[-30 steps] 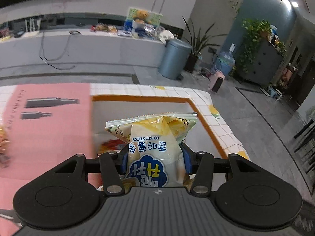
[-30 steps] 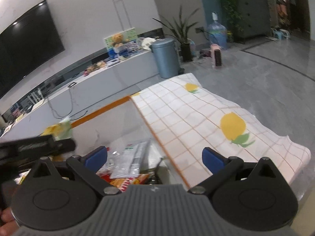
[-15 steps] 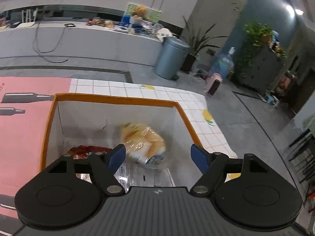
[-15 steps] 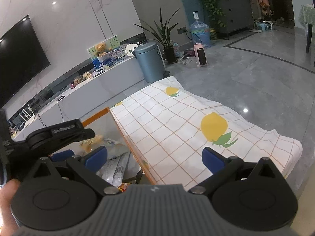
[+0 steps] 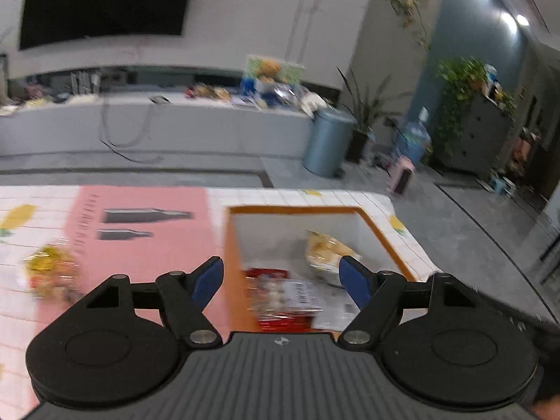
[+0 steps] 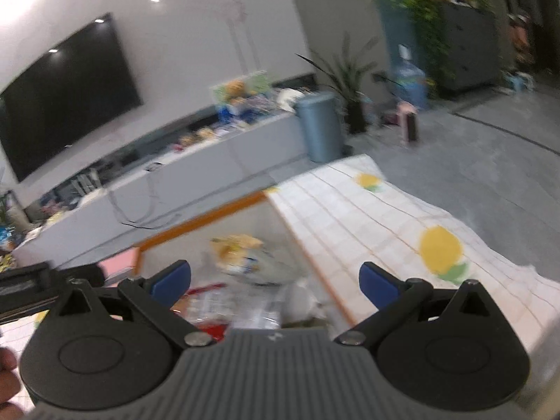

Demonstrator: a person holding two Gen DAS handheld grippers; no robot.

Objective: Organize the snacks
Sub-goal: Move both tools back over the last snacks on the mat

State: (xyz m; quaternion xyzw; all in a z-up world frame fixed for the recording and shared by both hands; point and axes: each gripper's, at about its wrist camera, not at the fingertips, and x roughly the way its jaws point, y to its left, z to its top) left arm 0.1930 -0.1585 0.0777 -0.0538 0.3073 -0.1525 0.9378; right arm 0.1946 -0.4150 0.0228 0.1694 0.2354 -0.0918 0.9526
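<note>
With the left gripper spread and empty, steer it left toward the loose snack packet, clearing the box rim; right gripper stays spread.

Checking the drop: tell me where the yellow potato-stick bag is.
The potato-stick bag lies inside the orange-rimmed box, toward its far right wall, beyond the red packet in the left wrist view.

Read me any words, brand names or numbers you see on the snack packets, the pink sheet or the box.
Nothing reads clearly.
Pink sheet: a line of print along its left edge, too blurred.
Yellow snack bag in the orange-rimmed box: print blurred.
Red packet: white label with a barcode, unreadable.
</note>
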